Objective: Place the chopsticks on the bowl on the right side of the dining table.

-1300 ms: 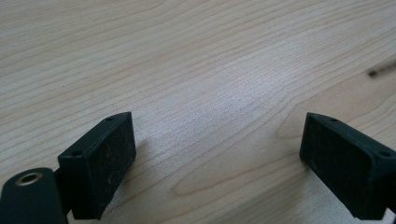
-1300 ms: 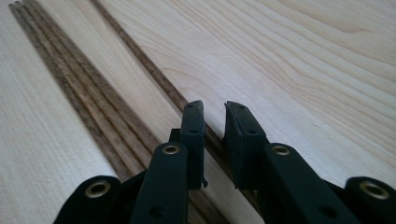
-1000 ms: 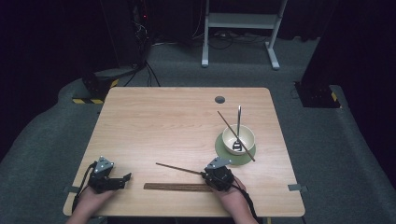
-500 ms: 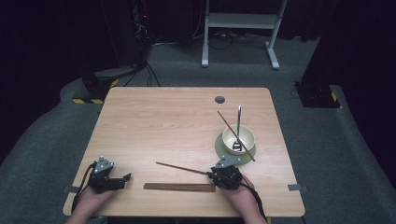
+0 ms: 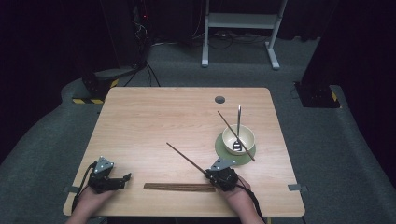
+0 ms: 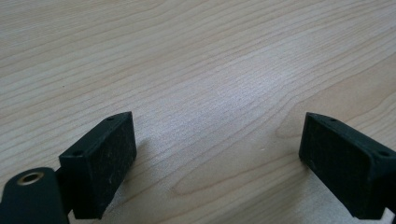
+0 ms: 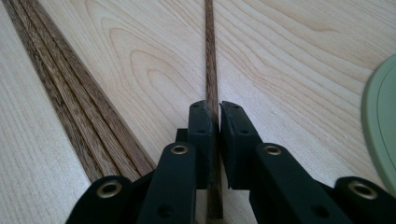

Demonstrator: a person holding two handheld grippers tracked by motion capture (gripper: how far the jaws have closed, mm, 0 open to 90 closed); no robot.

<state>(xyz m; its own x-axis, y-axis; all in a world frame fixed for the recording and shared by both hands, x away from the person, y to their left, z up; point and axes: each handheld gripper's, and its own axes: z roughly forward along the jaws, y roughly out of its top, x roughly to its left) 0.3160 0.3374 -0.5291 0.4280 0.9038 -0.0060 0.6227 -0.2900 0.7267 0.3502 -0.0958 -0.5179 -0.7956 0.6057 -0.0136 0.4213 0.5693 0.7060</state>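
**Inspector A:** Tongs first, left to right. Our left tongs (image 5: 125,178) rest on the near left corner of the worktop (image 5: 154,116), jaws spread wide over bare wood with nothing between them. Our right tongs (image 7: 214,122) have just been closing, and their pads now press on a single chopstick (image 7: 209,56) gripped at its near end.

**Inspector B:** Agreed. We note in the high view that the chopstick (image 5: 186,158) runs from the right tongs (image 5: 208,174) up and to the left, over the near middle of the worktop. We cannot tell whether its far tip touches the wood.

**A:** Handling, in our judgement: light, stiff, thin and smooth wood. A hold so near one end lets it pivot or slip between the pads; a grip nearer the middle would steady it.

**B:** Surroundings. A bundle of chopsticks (image 5: 180,187) lies flat along the near edge, just left of the right tongs. To the right, a pale bowl (image 5: 238,138) stands on a green saucer (image 5: 223,150), with a metal spoon (image 5: 238,125) and another chopstick (image 5: 233,133) leaning in it.

**A:** Obstructions: we judge the spoon and the leaning stick the main hazards, should the held chopstick go to the bowl. A knock there could tip either out.
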